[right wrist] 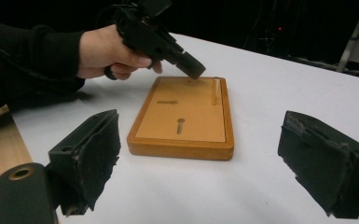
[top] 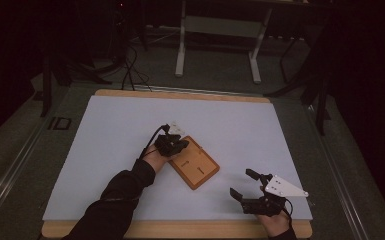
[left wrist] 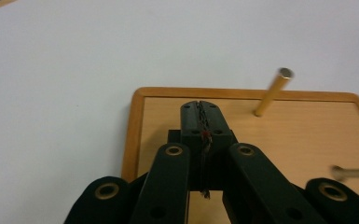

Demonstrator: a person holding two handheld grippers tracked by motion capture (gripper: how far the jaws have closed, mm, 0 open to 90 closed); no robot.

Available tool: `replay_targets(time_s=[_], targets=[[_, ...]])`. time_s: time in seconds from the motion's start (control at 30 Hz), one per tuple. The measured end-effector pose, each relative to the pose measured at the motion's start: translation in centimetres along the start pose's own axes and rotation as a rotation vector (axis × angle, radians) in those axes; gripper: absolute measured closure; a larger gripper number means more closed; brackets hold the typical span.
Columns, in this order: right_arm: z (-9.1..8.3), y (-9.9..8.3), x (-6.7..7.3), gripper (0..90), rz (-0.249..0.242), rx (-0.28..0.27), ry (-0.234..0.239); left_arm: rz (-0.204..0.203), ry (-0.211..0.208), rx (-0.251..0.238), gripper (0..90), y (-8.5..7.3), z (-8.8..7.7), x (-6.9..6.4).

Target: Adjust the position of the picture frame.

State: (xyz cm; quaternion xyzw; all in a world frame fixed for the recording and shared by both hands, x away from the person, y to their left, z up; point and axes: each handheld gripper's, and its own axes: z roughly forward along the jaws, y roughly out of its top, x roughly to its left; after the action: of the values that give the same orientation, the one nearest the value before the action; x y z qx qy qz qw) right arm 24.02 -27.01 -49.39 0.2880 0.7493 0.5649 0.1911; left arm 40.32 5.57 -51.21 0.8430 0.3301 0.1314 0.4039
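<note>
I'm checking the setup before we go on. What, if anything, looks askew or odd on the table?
The wooden tray sits turned at an angle to the mat's edges rather than square with them. One thin brass-coloured peg stands up from it. Nothing looks spilled or broken.

A tray (top: 198, 165) is lying mid-counter (top: 120, 130), the left tongs (top: 176, 145) hanging over its far-left end, the right tongs (top: 244, 184) sitting well right.

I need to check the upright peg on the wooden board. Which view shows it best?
The left gripper view: the peg stands large and close on the board. The right gripper view shows it small at the far edge; the high view barely resolves it.
</note>
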Motion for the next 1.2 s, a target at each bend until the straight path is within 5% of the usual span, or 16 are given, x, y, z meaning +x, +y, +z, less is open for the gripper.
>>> replay_targets(time_s=[0.27,0.47,0.8,1.2], targets=[[0.0,0.0,-0.1,12.5,-0.001,0.000,0.004,0.023,0.042,-0.002,90.0,1.5,2.1,0.9],[-0.1,0.0,-0.1,12.5,0.002,0.000,0.005,0.070,0.060,0.037,90.0,2.8,3.7,1.0],[-0.3,-0.1,-0.2,12.6,0.005,-0.003,0.007,0.082,0.065,0.104,90.0,3.7,5.3,1.5],[-0.2,-0.1,-0.2,12.6,0.003,0.001,0.009,0.075,0.058,0.112,90.0,3.1,4.5,2.2]])
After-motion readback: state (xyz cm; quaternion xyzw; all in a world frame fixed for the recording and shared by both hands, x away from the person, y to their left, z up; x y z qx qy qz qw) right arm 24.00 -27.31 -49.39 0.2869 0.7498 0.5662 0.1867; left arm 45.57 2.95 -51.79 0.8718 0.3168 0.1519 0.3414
